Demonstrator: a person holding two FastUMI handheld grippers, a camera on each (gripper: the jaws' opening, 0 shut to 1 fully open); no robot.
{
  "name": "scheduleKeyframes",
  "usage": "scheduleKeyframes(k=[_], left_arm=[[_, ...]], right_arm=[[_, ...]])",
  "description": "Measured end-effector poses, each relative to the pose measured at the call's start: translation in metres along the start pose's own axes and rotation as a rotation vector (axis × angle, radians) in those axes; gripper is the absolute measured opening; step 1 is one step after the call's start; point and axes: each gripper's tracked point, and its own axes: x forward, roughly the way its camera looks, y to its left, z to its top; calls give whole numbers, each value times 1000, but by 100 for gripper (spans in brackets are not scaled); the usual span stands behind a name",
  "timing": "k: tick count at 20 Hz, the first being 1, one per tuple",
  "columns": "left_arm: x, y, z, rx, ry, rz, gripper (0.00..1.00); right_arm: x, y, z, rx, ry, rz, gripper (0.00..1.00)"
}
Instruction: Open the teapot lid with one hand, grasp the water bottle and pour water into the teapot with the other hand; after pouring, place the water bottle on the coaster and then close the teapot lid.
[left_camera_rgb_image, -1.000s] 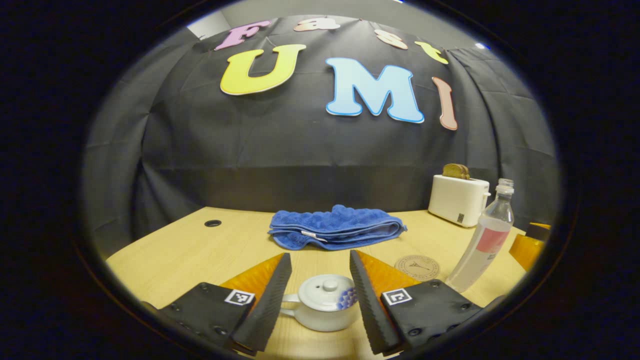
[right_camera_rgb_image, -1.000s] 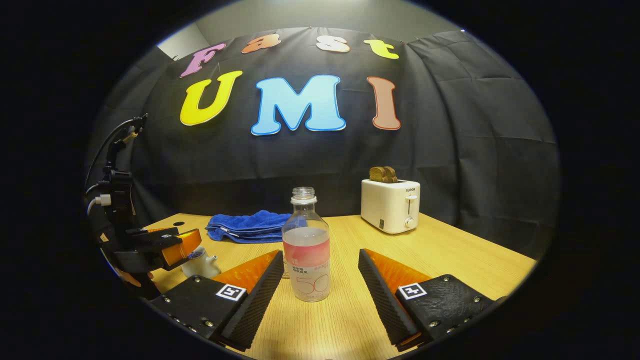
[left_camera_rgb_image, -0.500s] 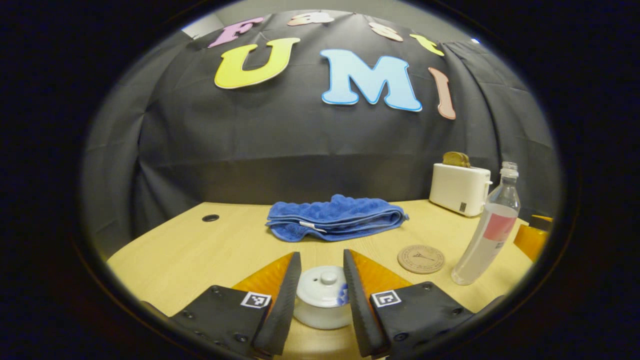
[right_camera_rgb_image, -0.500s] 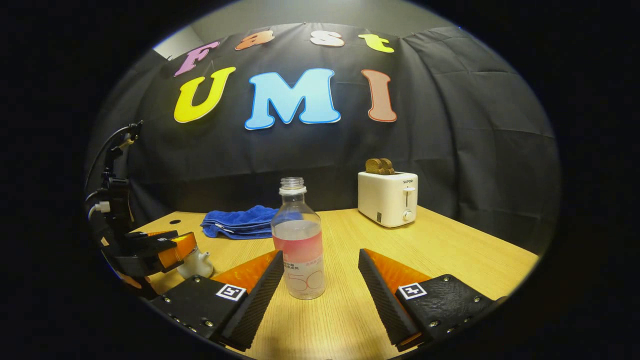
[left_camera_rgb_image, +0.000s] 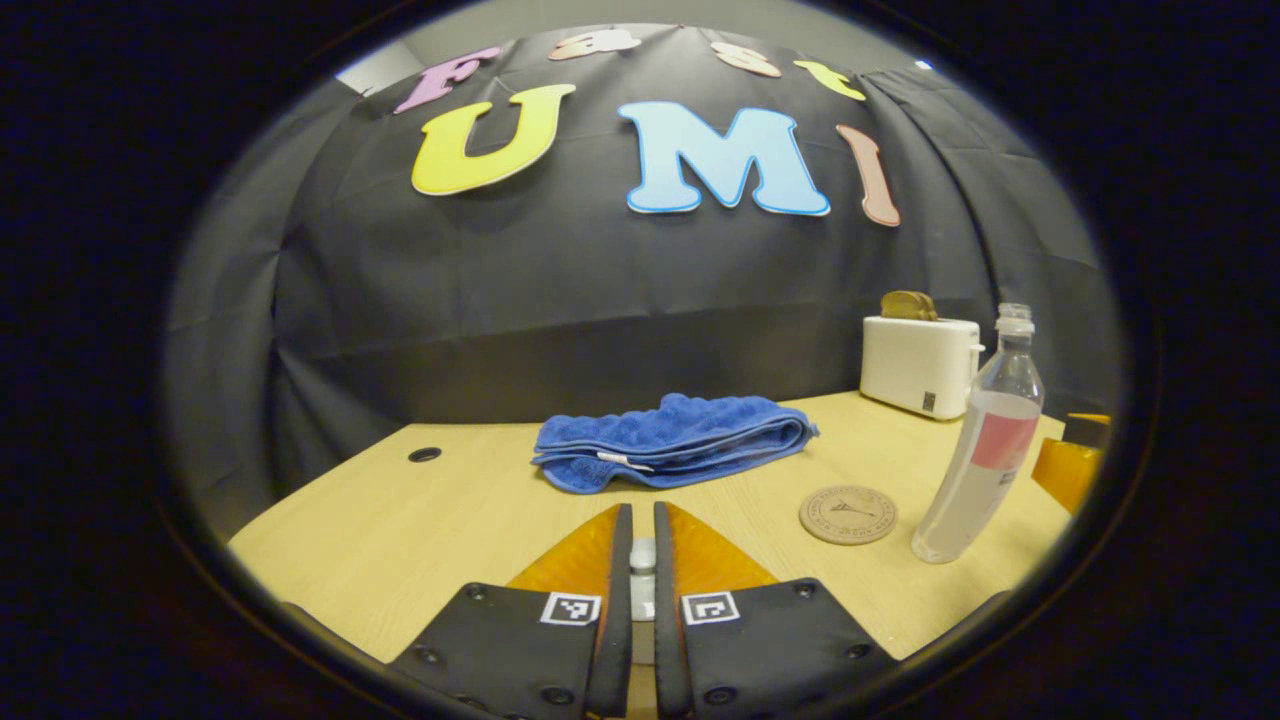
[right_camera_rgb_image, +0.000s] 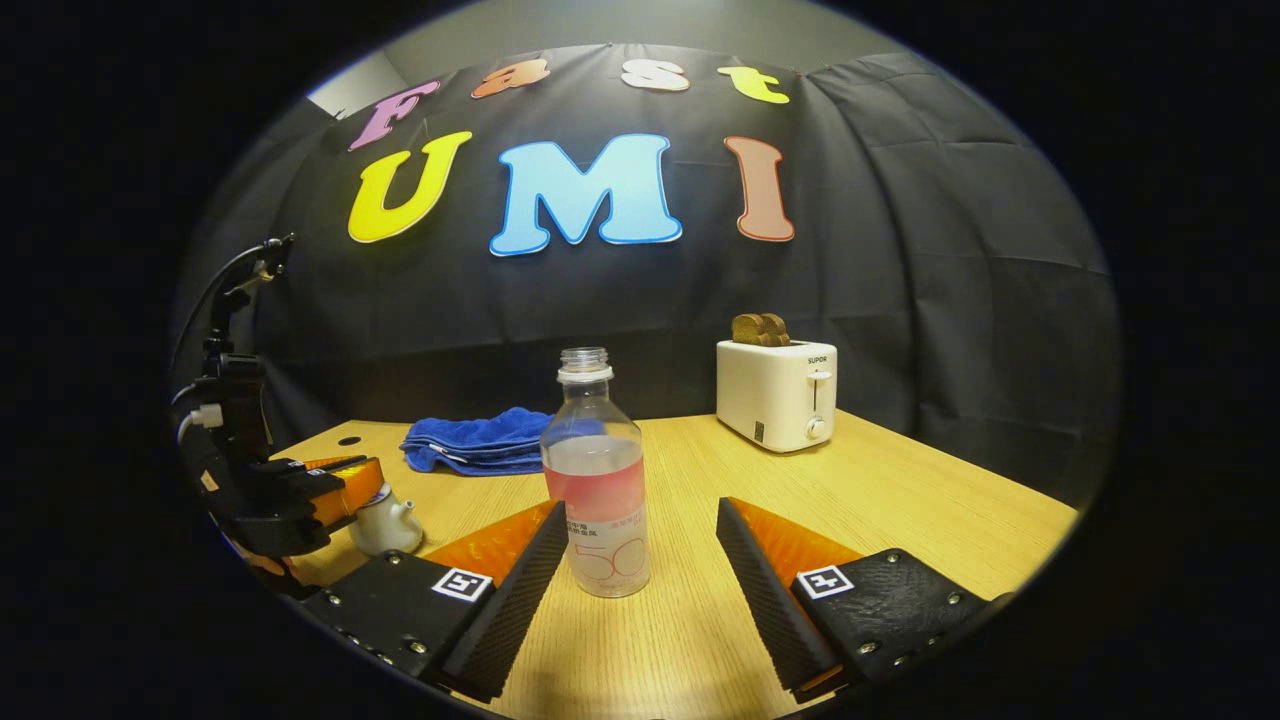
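1. The left gripper (left_camera_rgb_image: 642, 560) sits low over the desk (left_camera_rgb_image: 420, 520), pointing level toward the booth wall; in the right gripper view it shows at the left edge (right_camera_rgb_image: 345, 487), over the teapot (right_camera_rgb_image: 385, 522).
2. Its jaws are drawn almost together, pinching the small knob of the teapot lid (left_camera_rgb_image: 642, 553), a sliver of which shows in the narrow slot between them.
3. The right gripper (right_camera_rgb_image: 640, 545) is held low and level, and its jaws are spread wide.
4. The water bottle (right_camera_rgb_image: 597, 480) stands upright and uncapped on the desk between those spread jaws, nearer the left one, and whether it touches that one I cannot tell.
5. In the left gripper view the round coaster (left_camera_rgb_image: 848, 514) lies flat just beside the bottle (left_camera_rgb_image: 985, 440).
6. A folded blue towel (left_camera_rgb_image: 672, 442) lies farther back, and a white toaster (right_camera_rgb_image: 778, 392) with bread in it stands near the wall.
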Motion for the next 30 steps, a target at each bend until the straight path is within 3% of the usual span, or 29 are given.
scheduleKeyframes(k=[13, 30], left_arm=[[-11, 14, 24, -179, -60, -70, 16], [-30, 149, -7, -211, -18, 178, 16]], right_arm=[[8, 10, -11, -25, 26, 24, 95], [53, 28, -32, -78, 111, 52, 95]])
